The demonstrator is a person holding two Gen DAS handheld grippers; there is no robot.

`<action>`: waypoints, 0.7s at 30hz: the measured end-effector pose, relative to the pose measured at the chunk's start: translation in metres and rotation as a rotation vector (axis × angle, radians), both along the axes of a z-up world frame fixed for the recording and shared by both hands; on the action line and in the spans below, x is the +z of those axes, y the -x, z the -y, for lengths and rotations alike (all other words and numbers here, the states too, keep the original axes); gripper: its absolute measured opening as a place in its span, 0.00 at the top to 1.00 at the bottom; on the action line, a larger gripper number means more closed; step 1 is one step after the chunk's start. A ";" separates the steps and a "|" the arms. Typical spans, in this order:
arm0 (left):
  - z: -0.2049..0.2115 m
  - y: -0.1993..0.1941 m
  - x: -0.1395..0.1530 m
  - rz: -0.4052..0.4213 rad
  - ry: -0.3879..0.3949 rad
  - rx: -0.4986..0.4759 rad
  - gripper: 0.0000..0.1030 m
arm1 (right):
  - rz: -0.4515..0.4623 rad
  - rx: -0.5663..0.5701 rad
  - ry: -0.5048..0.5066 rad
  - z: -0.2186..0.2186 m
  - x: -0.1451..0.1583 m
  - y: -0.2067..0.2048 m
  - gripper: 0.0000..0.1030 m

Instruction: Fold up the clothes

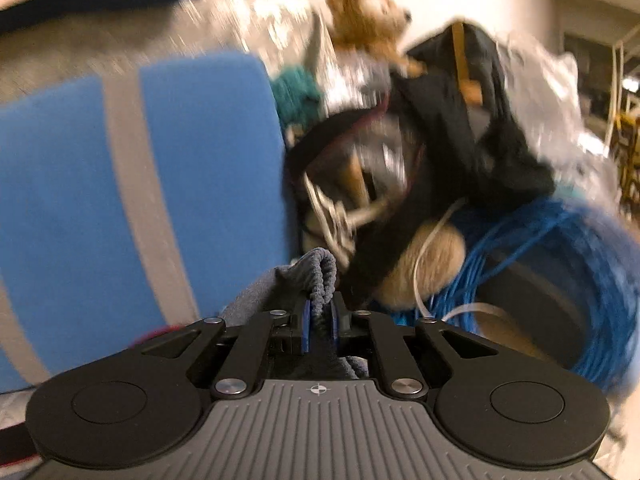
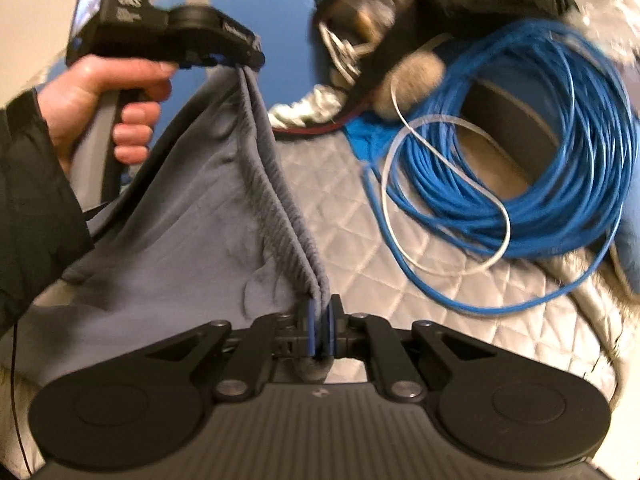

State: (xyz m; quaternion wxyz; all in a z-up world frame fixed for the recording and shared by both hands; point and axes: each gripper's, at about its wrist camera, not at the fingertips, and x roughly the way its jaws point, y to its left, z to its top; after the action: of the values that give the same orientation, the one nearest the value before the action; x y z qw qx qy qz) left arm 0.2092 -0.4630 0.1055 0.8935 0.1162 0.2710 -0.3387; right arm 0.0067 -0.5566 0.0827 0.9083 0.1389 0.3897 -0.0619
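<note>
A grey garment [image 2: 176, 220] with a ribbed band hangs stretched between both grippers above a quilted bed. My right gripper [image 2: 320, 330] is shut on one end of the ribbed band, right at the bottom of the right wrist view. The left gripper [image 2: 236, 62], held by a person's hand [image 2: 116, 92], pinches the band's other end at the upper left. In the left wrist view my left gripper [image 1: 320, 320] is shut on a bunch of the same grey garment [image 1: 308, 276]. The cloth below the band drapes down to the left.
A coil of blue cable [image 2: 520, 152] with a white strap lies on the quilted cover [image 2: 360, 248] to the right. Behind it sits a black bag [image 1: 460, 128], a teddy bear [image 1: 368, 12] and a blue pillow with grey stripes [image 1: 140, 184].
</note>
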 end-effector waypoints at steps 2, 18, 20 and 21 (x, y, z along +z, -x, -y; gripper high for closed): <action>0.011 -0.011 -0.026 -0.044 -0.070 -0.006 0.78 | -0.027 -0.016 -0.017 0.007 -0.011 -0.005 0.94; -0.135 0.055 0.027 -0.039 0.003 -0.085 0.30 | -0.117 -0.024 -0.034 0.019 -0.040 -0.017 0.89; -0.168 0.072 0.034 -0.012 -0.029 -0.071 0.29 | -0.111 -0.019 0.002 0.017 -0.036 -0.016 0.68; -0.183 0.080 0.037 0.000 -0.049 -0.063 0.28 | -0.099 -0.012 0.031 0.015 -0.033 -0.013 0.66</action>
State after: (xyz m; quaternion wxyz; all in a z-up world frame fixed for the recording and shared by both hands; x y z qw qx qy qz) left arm 0.1296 -0.2801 0.1423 0.8793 0.1465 0.2752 -0.3600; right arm 0.0196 -0.5714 0.0500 0.8896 0.1238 0.4323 -0.0802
